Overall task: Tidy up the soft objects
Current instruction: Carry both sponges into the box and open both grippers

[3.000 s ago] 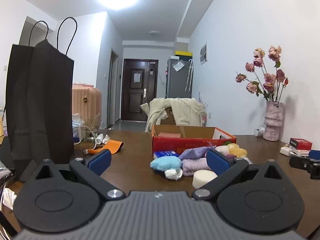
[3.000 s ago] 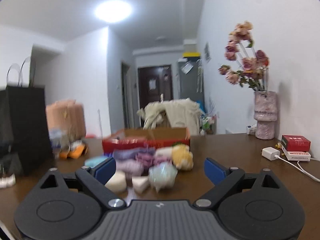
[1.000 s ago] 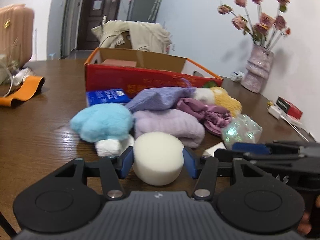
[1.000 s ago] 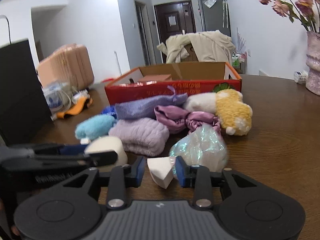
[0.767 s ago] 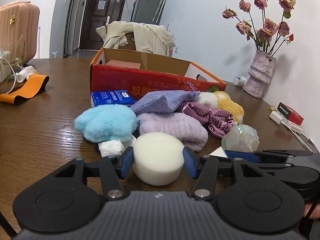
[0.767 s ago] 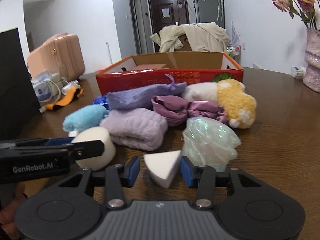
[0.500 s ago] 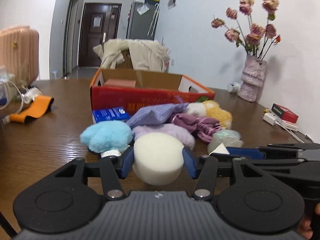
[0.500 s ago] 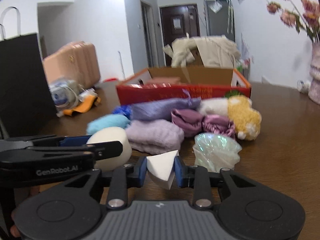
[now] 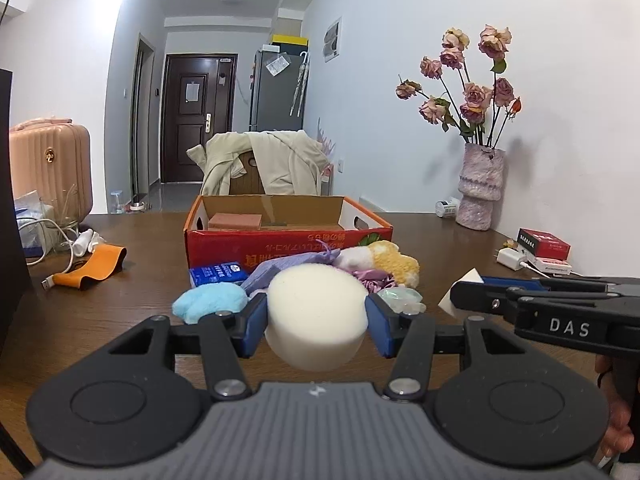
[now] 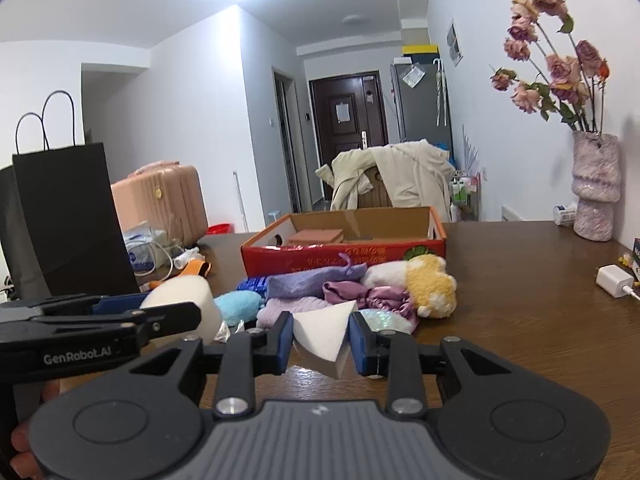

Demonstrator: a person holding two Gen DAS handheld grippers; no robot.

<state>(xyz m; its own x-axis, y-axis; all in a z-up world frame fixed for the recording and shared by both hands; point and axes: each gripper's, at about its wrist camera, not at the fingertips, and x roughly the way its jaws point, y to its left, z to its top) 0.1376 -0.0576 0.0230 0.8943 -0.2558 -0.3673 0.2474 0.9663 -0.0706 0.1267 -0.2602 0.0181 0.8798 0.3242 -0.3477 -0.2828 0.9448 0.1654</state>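
My left gripper (image 9: 316, 322) is shut on a round cream sponge (image 9: 316, 316) and holds it above the table. My right gripper (image 10: 320, 340) is shut on a white wedge sponge (image 10: 322, 334), also lifted. Each gripper shows in the other's view: the right one (image 9: 472, 294) and the left one (image 10: 176, 312). A pile of soft things lies in front of the red cardboard box (image 9: 280, 242): a blue plush (image 9: 210, 302), a purple pouch (image 10: 316, 282), a lilac towel (image 10: 280, 312), a purple scrunchie (image 10: 372, 296), a yellow and white plush (image 10: 428, 284) and an iridescent bag (image 10: 386, 318).
A black paper bag (image 10: 68, 216) stands at the left. An orange band and cables (image 9: 88, 268) lie at the left. A vase of dried roses (image 9: 480, 188), a red packet (image 9: 542, 242) and a white charger (image 10: 612, 278) are at the right. A brown block (image 9: 234, 222) lies in the box.
Both grippers closed on their sponges and have lifted them off the table. The views have risen and tilted up, so the pile now looks lower and farther away.
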